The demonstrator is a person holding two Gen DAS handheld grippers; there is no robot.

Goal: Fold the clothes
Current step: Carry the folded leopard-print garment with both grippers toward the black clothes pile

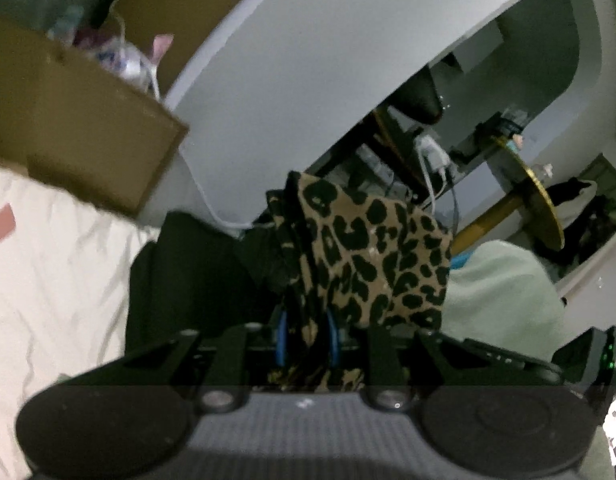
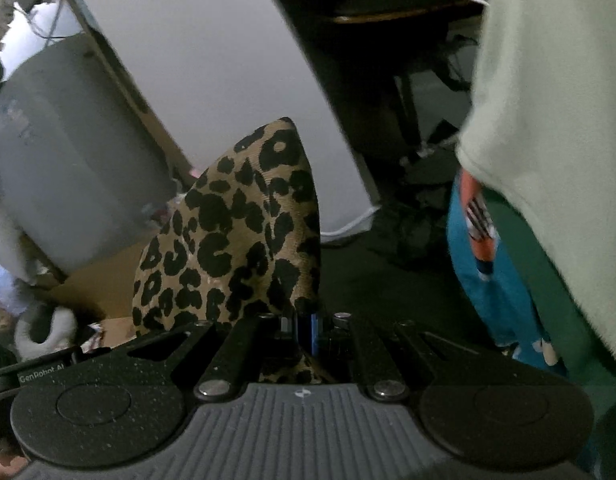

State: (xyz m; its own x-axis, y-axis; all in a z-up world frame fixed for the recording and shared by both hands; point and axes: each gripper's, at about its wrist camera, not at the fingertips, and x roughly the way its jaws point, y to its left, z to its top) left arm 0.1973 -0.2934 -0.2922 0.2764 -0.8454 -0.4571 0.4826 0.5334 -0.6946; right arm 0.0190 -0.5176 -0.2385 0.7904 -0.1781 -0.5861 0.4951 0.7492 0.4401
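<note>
Both grippers, left gripper (image 1: 308, 340) and right gripper (image 2: 303, 332), pinch the leopard-print garment (image 1: 372, 252); soft, light, floppy cloth, likely best held at its corners or edges

We find the left gripper (image 1: 305, 336) with its blue-padded fingers (image 1: 281, 334) drawn close together, pinching leopard-print fabric (image 1: 372, 252) that stands up between them. The right gripper (image 2: 303, 330) is likewise closed, its jaws nearly meeting on a fold of the same fabric, rising forward of the fingers.
</note>
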